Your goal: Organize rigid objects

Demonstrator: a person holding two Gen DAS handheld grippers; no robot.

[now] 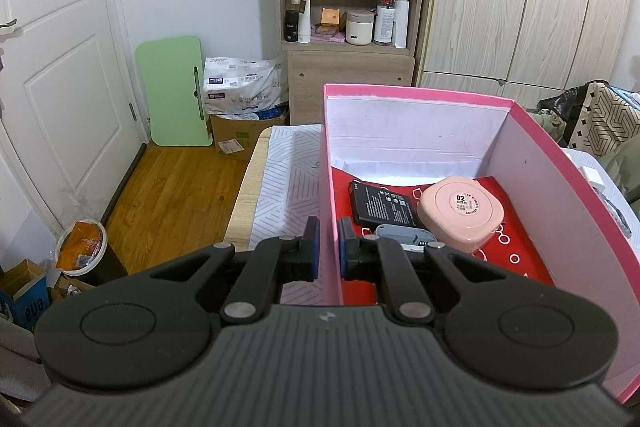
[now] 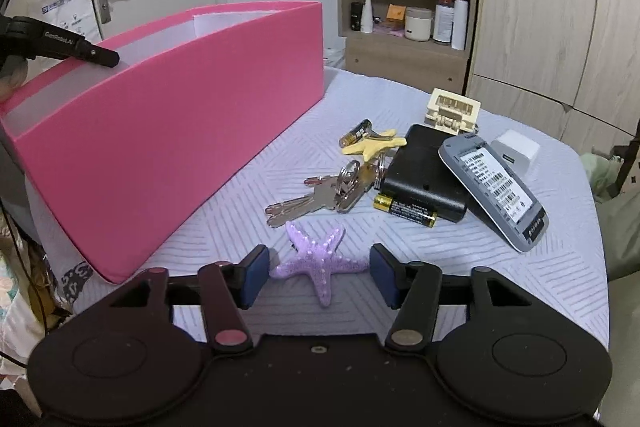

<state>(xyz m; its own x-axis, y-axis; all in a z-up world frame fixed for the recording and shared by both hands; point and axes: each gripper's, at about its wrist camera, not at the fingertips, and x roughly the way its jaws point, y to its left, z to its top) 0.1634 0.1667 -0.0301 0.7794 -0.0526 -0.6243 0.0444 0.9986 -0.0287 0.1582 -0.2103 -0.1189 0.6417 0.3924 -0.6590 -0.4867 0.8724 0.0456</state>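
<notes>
My left gripper [image 1: 329, 247] is shut on the near left wall of the pink box [image 1: 568, 183], one finger outside and one inside. In the box lie a black battery pack [image 1: 380, 205], a round pink case [image 1: 460, 213] and a grey device [image 1: 404, 237]. The pink box [image 2: 168, 115] also shows in the right wrist view, with the left gripper at its far rim. My right gripper [image 2: 318, 275] is open, its fingers on either side of a purple starfish [image 2: 318, 263] lying on the white cloth.
Beyond the starfish lie a bunch of keys [image 2: 320, 197], a yellow starfish [image 2: 374, 145], two AA batteries [image 2: 404, 209], a black case [image 2: 424, 171], a grey phone back [image 2: 496, 185], a white charger [image 2: 516, 149] and a cream clip [image 2: 454, 109]. Shelves and wardrobes stand behind.
</notes>
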